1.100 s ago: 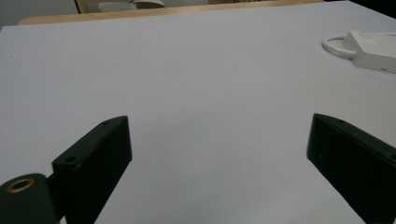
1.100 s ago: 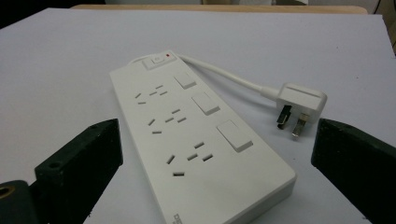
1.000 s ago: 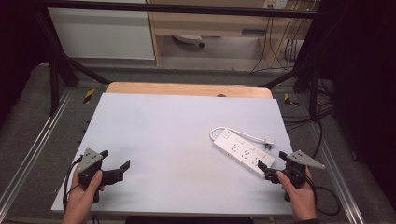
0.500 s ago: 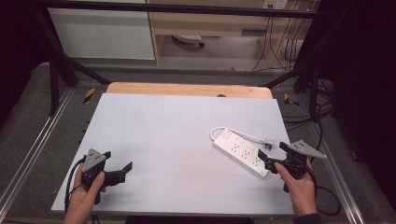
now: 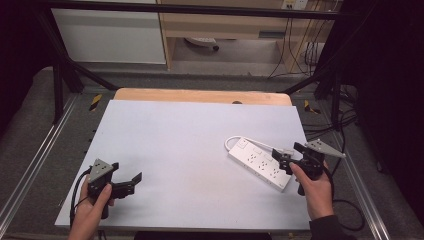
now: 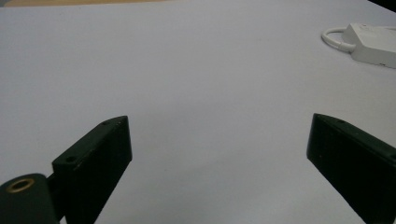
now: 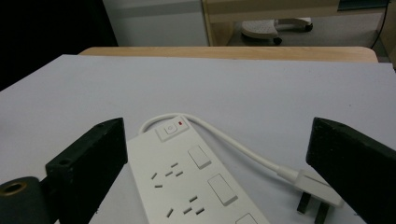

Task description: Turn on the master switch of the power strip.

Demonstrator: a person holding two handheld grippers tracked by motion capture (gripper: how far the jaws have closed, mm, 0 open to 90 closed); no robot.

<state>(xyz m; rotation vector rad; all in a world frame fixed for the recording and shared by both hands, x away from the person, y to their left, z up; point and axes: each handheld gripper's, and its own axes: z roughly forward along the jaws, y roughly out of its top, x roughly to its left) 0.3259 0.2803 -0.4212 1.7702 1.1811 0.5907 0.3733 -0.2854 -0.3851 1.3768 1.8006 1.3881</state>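
The white power strip point(image 5: 261, 163) lies flat near the right edge of the table point(image 5: 190, 135), toward my side, with its short cable point(image 7: 224, 137) looping round to the plug point(image 7: 313, 189) beside it. I judge it rigid, light and a little slippery, so I would grip it across the narrow body, not by the soft cable. I see no containers here. My right tool point(image 5: 289, 156) hovers wide open just at the strip; my left tool point(image 5: 131, 184) is open too, near the front left corner.

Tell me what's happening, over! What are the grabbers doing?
Left gripper open over bare table. Right gripper open, at the white power strip, not gripping. Plug beside the strip. Nothing in the way.
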